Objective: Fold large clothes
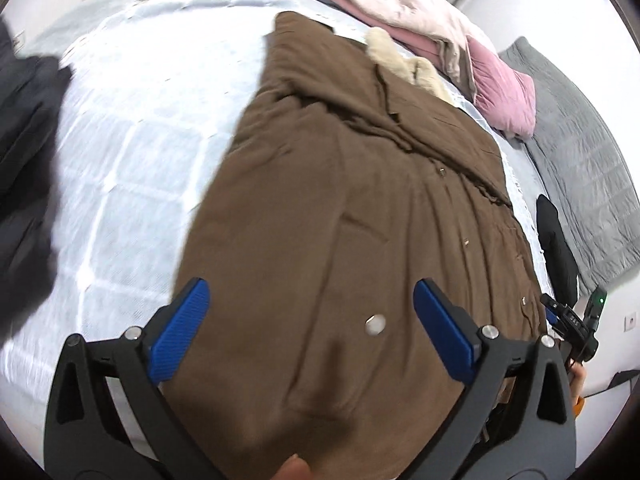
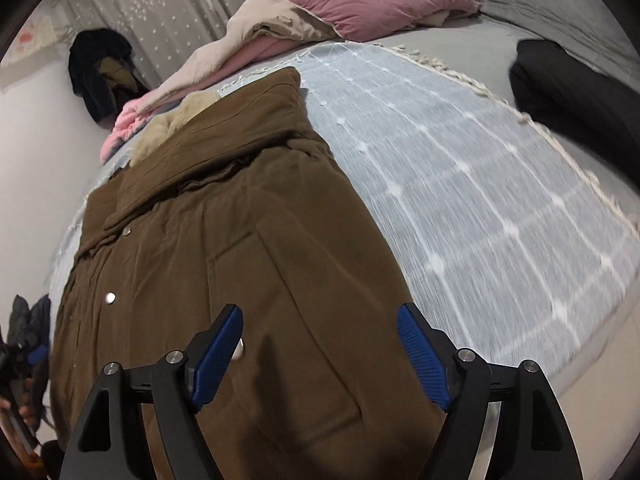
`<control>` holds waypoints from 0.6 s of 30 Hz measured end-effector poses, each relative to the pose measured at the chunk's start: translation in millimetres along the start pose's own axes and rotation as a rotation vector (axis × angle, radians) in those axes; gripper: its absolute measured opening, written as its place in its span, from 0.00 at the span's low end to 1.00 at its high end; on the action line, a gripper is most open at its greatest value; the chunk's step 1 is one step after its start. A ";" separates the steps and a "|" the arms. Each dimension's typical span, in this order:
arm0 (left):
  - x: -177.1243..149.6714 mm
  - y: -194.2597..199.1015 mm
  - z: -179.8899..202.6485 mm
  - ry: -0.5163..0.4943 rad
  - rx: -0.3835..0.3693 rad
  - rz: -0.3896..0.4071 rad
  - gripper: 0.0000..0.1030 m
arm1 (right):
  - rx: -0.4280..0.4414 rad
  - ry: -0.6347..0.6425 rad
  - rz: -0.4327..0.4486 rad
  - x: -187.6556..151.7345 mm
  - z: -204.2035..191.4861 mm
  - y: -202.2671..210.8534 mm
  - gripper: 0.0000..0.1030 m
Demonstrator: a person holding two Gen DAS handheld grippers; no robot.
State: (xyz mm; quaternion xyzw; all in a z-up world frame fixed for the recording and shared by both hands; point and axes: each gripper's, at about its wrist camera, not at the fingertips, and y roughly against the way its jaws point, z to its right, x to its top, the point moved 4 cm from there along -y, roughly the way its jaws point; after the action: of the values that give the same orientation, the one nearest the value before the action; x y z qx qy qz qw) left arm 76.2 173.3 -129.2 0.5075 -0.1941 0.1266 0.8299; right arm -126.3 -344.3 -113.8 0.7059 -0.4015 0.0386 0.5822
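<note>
One brown coat (image 1: 344, 208) is laid lengthwise on the pale blue checked bedspread (image 1: 132, 148), its front folded inward and its cream fur collar (image 1: 404, 64) turned toward the far end of the bed. Three metal snaps can be counted on it in the right wrist view; the largest snap (image 1: 375, 324) is seen between the blue pads in the left wrist view. No brand, label or legible lettering can be made out on the coat or the bedding; a small display on the device at the right edge of the left wrist view is too blurred to be read.

Two grippers are held above the near end of the coat. The left gripper (image 1: 310, 300) is seen with its fingers spread wide apart, nothing caught between them, the cloth lying below. The right gripper (image 2: 320, 324) is likewise seen with its fingers apart and nothing clamped.

One pink and beige duvet (image 2: 288, 28) is bunched at the far end of the bed, just beyond the collar. One grey quilted cover (image 1: 576, 168) lies beside the bedspread. Dark clothing (image 2: 100, 68) is piled against the star-patterned curtain (image 2: 160, 4), and one more dark garment (image 2: 576, 96) lies at the bed's far right edge.
</note>
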 end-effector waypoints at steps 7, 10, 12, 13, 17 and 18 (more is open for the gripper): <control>-37.9 -3.9 -42.0 0.054 -0.003 -0.056 0.98 | 0.037 -0.105 -0.018 -21.1 18.7 8.6 0.79; -44.8 -0.7 -48.7 0.056 -0.058 -0.071 0.98 | 0.065 -0.142 -0.030 -25.5 24.8 9.4 0.79; -47.6 3.5 -51.1 0.072 -0.099 -0.068 0.98 | 0.075 -0.171 -0.031 -27.5 30.8 11.0 0.80; -49.2 4.3 -52.1 0.080 -0.117 -0.066 0.98 | 0.081 -0.183 -0.032 -28.1 33.2 10.7 0.80; -53.8 12.6 -59.5 0.122 -0.184 -0.058 0.98 | 0.094 -0.235 -0.038 -30.2 43.2 11.2 0.80; -55.0 15.0 -63.2 0.141 -0.198 -0.053 0.98 | 0.092 -0.253 -0.035 -31.5 47.0 12.7 0.80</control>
State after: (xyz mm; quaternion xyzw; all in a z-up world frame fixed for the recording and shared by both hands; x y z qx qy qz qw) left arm 33.3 235.7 -168.0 0.4180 -0.1333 0.1202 0.8905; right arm -174.7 -367.9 -135.2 0.7381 -0.4569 -0.0425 0.4946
